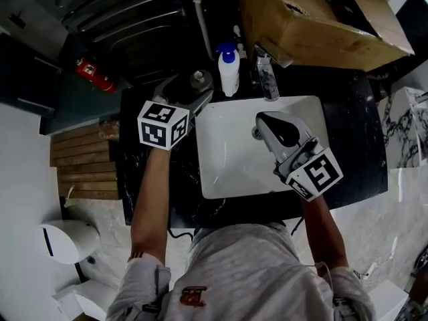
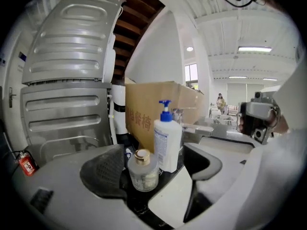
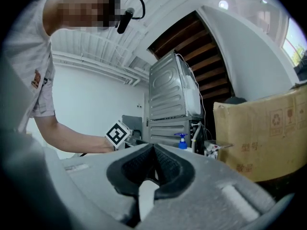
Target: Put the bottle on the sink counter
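A small clear glass bottle (image 1: 198, 80) with a gold cap stands upright on the dark sink counter (image 1: 348, 112), left of the white basin (image 1: 234, 156). My left gripper (image 1: 190, 92) is open around it, one jaw on each side, and neither pad presses on the glass. In the left gripper view the bottle (image 2: 143, 170) stands free between the wide jaws of the left gripper (image 2: 158, 176). My right gripper (image 1: 265, 122) hovers over the basin, shut and empty. The right gripper view shows that gripper (image 3: 153, 169) with its pads together.
A white pump bottle (image 1: 229, 69) with a blue top stands just right of the small bottle, with a chrome faucet (image 1: 265, 75) beside it. A cardboard box (image 1: 314, 19) sits behind the faucet. A washing machine (image 2: 67, 80) and a red fire extinguisher (image 1: 93, 74) are to the left.
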